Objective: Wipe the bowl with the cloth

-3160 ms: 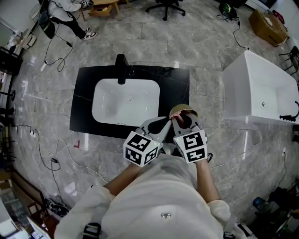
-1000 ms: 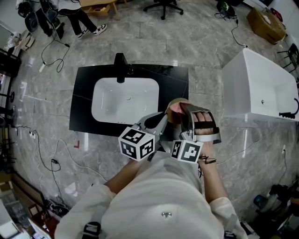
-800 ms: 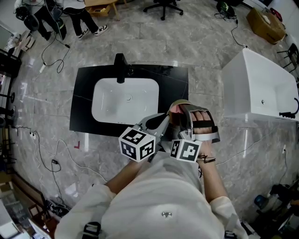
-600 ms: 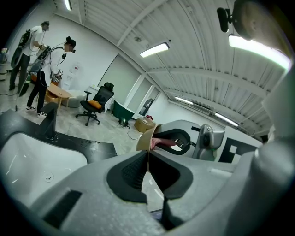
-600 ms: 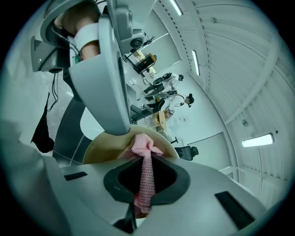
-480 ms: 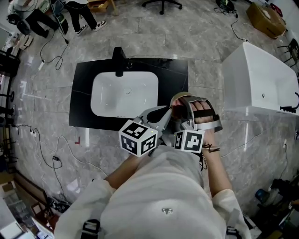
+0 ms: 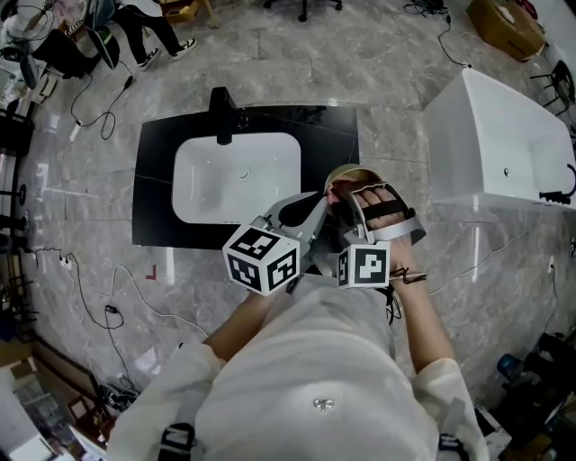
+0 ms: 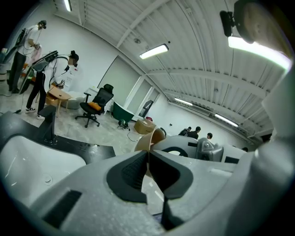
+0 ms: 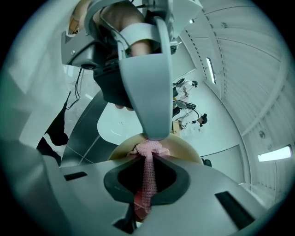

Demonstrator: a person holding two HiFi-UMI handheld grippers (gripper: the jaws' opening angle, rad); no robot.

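Observation:
A tan bowl is held up over the right end of the black countertop. My left gripper is shut on its thin rim, which stands edge-on between the dark pads. My right gripper is shut on a pink knitted cloth. The cloth's bunched end presses against the inside of the bowl. In the right gripper view, a finger of the left gripper comes down onto the bowl's rim just above the cloth. Most of the bowl is hidden behind both grippers in the head view.
A white basin with a black faucet sits in the countertop. A white bathtub stands to the right. Cables trail over the marble floor, and people stand at the far left.
My right gripper has dipped and turned slightly with the cloth inside the bowl. The left gripper keeps its hold on the rim almost without moving.

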